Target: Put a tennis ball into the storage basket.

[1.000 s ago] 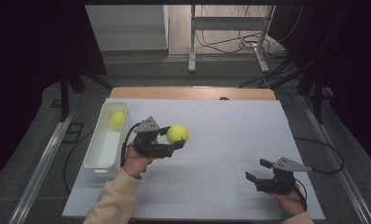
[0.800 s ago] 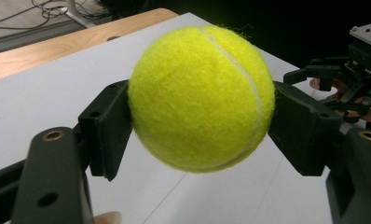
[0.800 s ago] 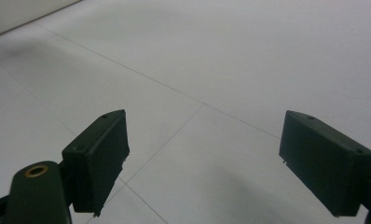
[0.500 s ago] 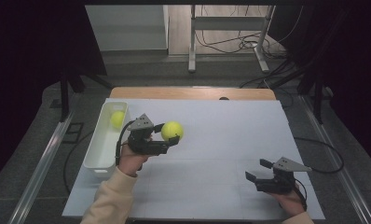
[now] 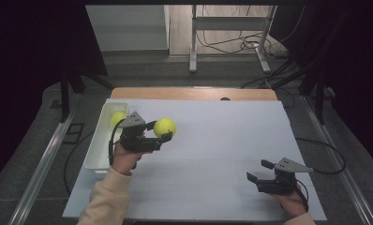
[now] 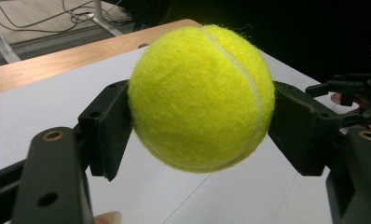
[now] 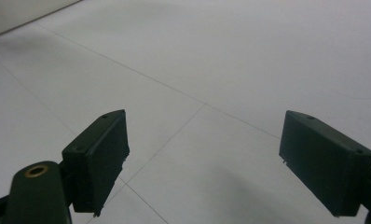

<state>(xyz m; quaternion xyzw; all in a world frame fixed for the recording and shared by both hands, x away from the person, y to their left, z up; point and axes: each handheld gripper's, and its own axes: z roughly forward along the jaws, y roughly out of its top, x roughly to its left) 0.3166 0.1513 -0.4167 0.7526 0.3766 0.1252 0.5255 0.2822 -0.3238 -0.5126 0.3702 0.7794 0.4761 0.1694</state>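
Two balls: high view adds one in the tub.

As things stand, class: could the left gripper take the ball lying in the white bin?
Probably not yet: the left gripper is shut on a tennis ball, so its jaws are full, though the white bin lies close beside it, top open.

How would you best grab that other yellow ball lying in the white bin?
Probably from straight above, jaws across the middle of the ball in the bin, its widest part. The white bin is narrow with upright walls, so a sideways approach looks blocked. The left gripper clamps its own tennis ball across the middle the same way.
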